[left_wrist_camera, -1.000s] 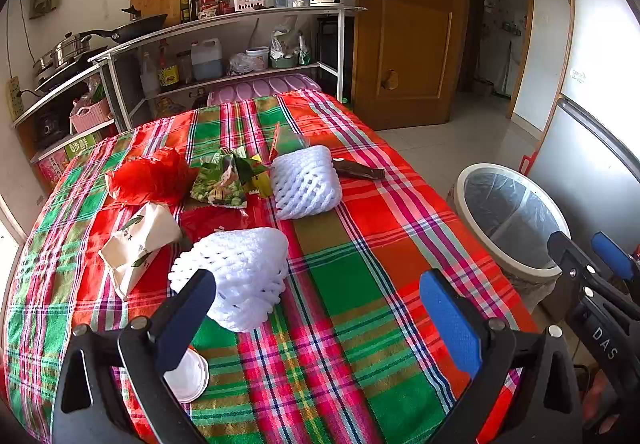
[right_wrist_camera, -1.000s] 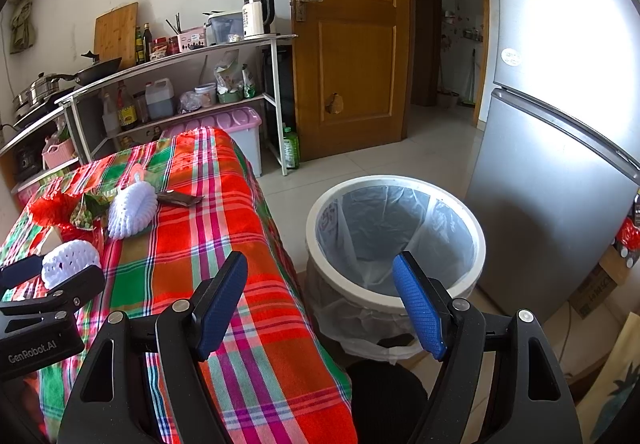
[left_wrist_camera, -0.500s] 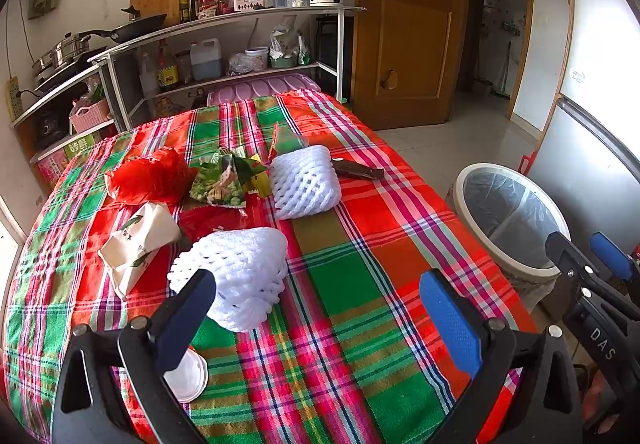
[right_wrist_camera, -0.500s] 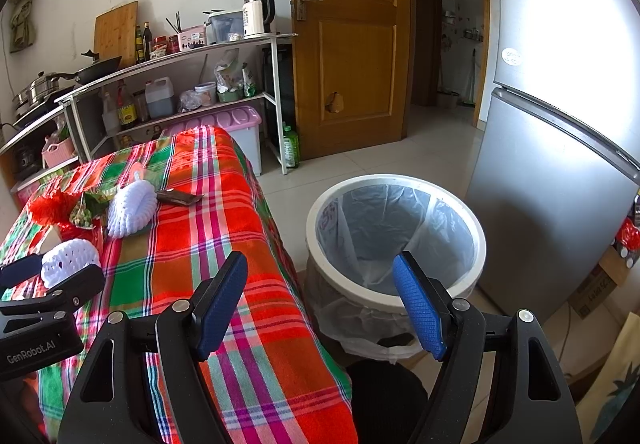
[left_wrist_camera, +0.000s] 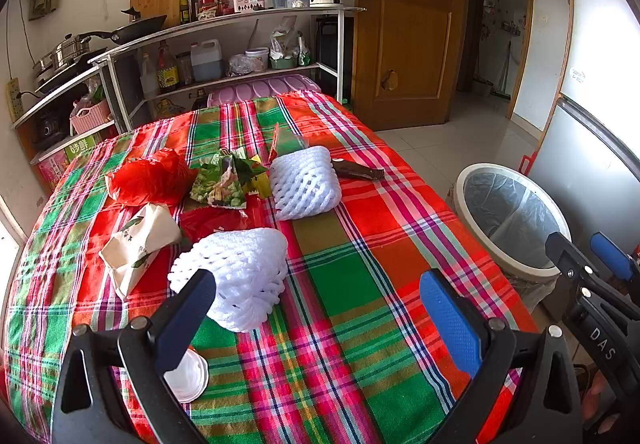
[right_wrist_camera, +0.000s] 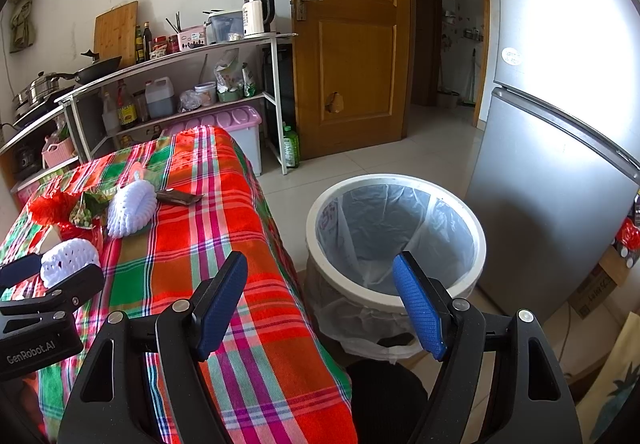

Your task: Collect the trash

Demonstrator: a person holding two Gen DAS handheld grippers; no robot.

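Trash lies on the plaid tablecloth (left_wrist_camera: 360, 284): a near white foam net (left_wrist_camera: 236, 272), a far white foam net (left_wrist_camera: 304, 182), a red plastic bag (left_wrist_camera: 148, 178), a green snack wrapper (left_wrist_camera: 222, 184), a beige paper pack (left_wrist_camera: 136, 244), a dark wrapper (left_wrist_camera: 356, 170) and a small white cup (left_wrist_camera: 188, 372). A lined white bin (right_wrist_camera: 396, 236) stands on the floor right of the table. My left gripper (left_wrist_camera: 316, 324) is open and empty, just short of the near foam net. My right gripper (right_wrist_camera: 320, 300) is open and empty, between the table edge and the bin.
A metal shelf rack (left_wrist_camera: 224, 44) with kitchenware stands behind the table. A wooden door (right_wrist_camera: 348, 40) is at the back. A grey fridge (right_wrist_camera: 560, 172) stands right of the bin. A pink storage box (right_wrist_camera: 236, 124) sits beside the table's far end.
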